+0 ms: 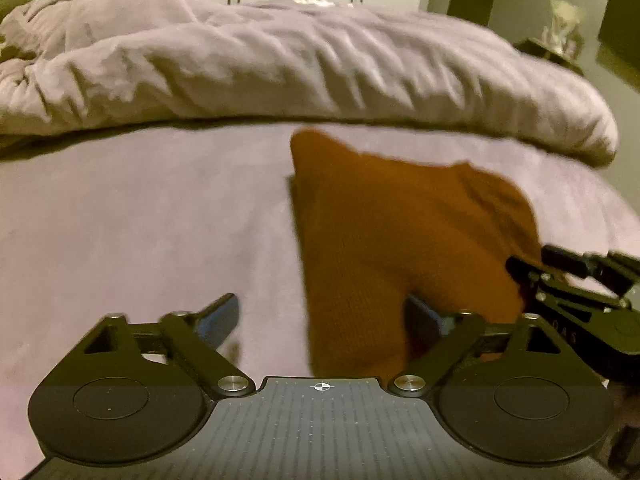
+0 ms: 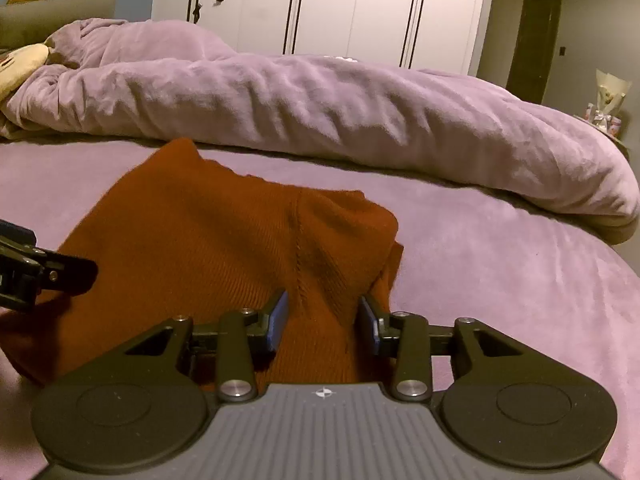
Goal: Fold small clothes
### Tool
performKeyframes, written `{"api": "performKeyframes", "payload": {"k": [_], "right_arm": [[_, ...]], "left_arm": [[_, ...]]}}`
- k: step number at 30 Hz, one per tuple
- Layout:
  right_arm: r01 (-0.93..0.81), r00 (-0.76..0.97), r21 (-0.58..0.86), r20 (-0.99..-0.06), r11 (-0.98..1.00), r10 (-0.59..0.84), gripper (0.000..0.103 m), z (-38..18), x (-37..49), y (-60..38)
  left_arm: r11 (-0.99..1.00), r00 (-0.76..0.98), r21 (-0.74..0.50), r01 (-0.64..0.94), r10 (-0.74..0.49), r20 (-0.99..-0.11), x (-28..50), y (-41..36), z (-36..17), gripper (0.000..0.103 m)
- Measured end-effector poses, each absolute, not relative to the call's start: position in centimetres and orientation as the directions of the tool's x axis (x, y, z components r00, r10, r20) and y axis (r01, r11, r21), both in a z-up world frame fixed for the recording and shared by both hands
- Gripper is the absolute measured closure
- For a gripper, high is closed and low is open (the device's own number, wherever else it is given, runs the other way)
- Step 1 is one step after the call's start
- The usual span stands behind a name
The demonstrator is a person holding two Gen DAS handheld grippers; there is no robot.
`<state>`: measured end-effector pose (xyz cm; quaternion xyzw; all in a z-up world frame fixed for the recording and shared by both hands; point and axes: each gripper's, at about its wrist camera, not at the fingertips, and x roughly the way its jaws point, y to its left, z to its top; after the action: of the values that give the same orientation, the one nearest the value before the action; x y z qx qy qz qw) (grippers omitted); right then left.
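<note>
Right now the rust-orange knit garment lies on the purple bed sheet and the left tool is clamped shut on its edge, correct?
Not quite. The rust-orange knit garment does lie on the purple bed sheet, but the left tool stands wide open, pinching nothing. The left wrist view shows this.

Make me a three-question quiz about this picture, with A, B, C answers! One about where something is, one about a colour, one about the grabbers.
1. Where does the sweater lie?
A. on the purple bedsheet
B. on the floor
C. in the wardrobe

2. What colour is the sweater?
A. blue
B. rust orange
C. white

3. How stands the left gripper?
A. wide open
B. shut on a sock
C. out of view

Answers: 1 A, the sheet surrounds it; 2 B, both views show rust knit; 3 A, its fingers stand far apart.
</note>
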<state>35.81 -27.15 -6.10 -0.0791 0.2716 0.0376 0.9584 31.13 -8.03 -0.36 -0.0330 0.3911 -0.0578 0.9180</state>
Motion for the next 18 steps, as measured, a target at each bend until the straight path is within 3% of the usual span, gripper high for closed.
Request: {"api": "performKeyframes", "payload": {"k": [5, 8, 14, 18], "right_arm": [[-0.104, 0.884, -0.095, -0.464, 0.990, 0.048, 0.065, -3.6, 35.5, -27.2], [-0.091, 0.884, -0.114, -0.467, 0.989, 0.027, 0.065, -3.4, 37.1, -26.6], [-0.079, 0.880, -0.146, -0.475, 0.986, 0.000, 0.066, -4.3, 40.5, -25.6], [-0.086, 0.877, -0.143, -0.480, 0.986, 0.007, 0.063, -4.4, 42.2, -25.2]], "left_arm": [[0.994, 0.727, -0.101, 0.031, -0.092, -0.681, 32.8, -8.1, 1.6, 0.019], [0.998, 0.719, -0.057, 0.015, -0.050, -0.693, 35.1, -9.1, 0.4, 0.016], [0.994, 0.760, -0.103, -0.048, -0.031, -0.649, 37.5, -10.0, -1.0, 0.010], [0.994, 0.745, -0.081, -0.072, -0.001, -0.667, 39.6, -10.8, -2.2, 0.008]]}}
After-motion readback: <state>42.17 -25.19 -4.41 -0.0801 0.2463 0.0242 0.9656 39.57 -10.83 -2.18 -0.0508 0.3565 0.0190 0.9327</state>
